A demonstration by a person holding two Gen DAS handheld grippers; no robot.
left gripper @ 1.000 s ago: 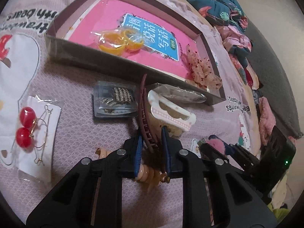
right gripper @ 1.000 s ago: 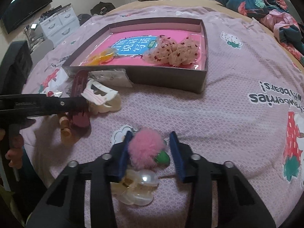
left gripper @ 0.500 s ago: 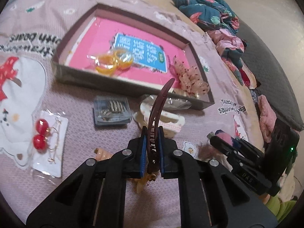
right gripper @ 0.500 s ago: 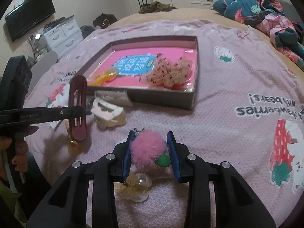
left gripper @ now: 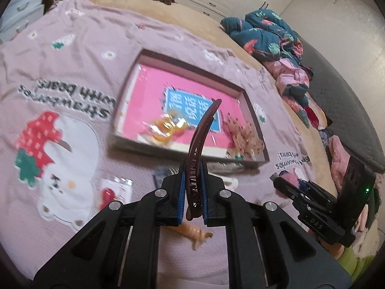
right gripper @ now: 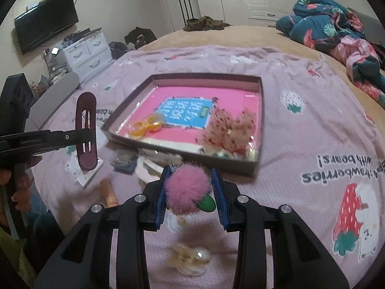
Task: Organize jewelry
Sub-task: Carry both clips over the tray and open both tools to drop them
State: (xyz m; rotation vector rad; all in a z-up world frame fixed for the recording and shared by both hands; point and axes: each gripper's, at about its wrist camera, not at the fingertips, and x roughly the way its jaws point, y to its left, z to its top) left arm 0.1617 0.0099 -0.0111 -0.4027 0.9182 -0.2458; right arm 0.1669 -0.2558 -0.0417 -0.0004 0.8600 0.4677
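Left wrist view: left gripper (left gripper: 191, 193) closed tight on a maroon clip (left gripper: 198, 154), pinched low down, most of its curved length sticking up and away toward the box (left gripper: 255, 110), which lies far and centre on the pink blanket (left gripper: 72, 72). Blurred all over, so likely moving fast; with so short a bite on a long smooth clip, could pivot or slip between the pads and drop short of the box wall. Orange rings (left gripper: 166, 128) and a speckled scrunchie (left gripper: 245, 137) inside the box; could be knocked or buried by a careless release. Amber clip (left gripper: 195, 232) on the blanket just under the near side of the jaws; red earrings (left gripper: 108, 193) on a card to the left. Right gripper (left gripper: 284, 180) at the right, close by, so risk of the two tools clashing on the way to the box. Right wrist view: right gripper (right gripper: 190, 192) closed partway around a pink pompom (right gripper: 186, 193), pads pressing soft fur only; hold probably spongy, and the green tip (right gripper: 207, 204) hangs free, so could squirm out mid-carry. Box (right gripper: 261, 120) straight ahead beyond it, white clip (right gripper: 149, 168) near its front wall in the path. Pearl clip (right gripper: 190, 259) on the blanket near. Left gripper (right gripper: 89, 136) at the left with the maroon clip (right gripper: 86, 132) held upright, clear of the blanket.
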